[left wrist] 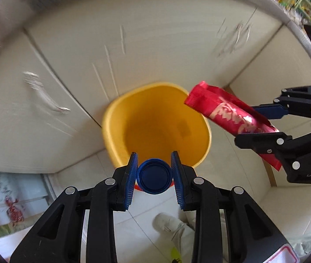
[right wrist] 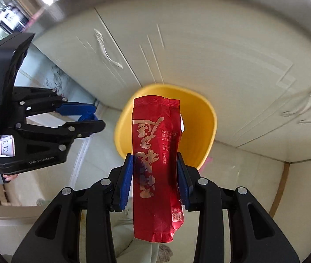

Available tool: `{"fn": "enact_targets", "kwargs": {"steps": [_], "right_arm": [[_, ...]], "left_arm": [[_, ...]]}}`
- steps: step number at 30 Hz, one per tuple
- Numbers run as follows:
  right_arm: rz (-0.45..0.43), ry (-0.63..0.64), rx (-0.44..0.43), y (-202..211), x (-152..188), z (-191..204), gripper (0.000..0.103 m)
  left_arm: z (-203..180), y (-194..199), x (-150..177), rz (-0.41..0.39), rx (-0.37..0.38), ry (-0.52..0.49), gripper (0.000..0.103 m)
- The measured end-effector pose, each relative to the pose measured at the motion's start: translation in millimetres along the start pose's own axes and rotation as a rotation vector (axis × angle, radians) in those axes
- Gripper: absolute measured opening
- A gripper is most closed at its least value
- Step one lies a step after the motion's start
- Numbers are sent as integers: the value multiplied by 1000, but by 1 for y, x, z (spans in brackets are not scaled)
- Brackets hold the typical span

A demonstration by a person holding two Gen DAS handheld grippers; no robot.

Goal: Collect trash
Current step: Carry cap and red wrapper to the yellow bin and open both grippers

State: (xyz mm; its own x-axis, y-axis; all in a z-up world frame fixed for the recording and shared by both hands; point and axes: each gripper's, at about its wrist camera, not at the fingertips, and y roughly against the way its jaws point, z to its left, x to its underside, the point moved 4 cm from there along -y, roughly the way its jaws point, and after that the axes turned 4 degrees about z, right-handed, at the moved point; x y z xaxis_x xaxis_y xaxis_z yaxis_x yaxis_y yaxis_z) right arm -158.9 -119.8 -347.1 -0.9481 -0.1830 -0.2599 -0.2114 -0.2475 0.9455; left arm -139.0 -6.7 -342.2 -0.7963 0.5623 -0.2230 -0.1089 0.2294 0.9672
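Yellow bin (left wrist: 116,118) gapes below blue cap (left wrist: 154,176) and red wrapper (right wrist: 155,164).

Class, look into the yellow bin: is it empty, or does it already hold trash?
Apparently empty: the yellow bin shows only bare yellow walls and floor, slightly blurred. The blue cap and red wrapper remain gripped above it.

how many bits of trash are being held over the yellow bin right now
2. A blue bottle cap is pinched in the left gripper; a red wrapper is clamped in the right gripper. The yellow bin looks empty, though blurred.
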Motion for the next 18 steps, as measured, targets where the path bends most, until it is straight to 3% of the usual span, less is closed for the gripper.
{"fn": "enact_targets", "kwargs": {"steps": [7,18], "right_arm": [[113,-10,-30,-74,-11,-26,39],[147,-17,-58,-106,-19,-46,42]], "left_arm": [[9,-77,-11,126,15,-35,31],[27,-103,-10,183,55,-19,31]]}}
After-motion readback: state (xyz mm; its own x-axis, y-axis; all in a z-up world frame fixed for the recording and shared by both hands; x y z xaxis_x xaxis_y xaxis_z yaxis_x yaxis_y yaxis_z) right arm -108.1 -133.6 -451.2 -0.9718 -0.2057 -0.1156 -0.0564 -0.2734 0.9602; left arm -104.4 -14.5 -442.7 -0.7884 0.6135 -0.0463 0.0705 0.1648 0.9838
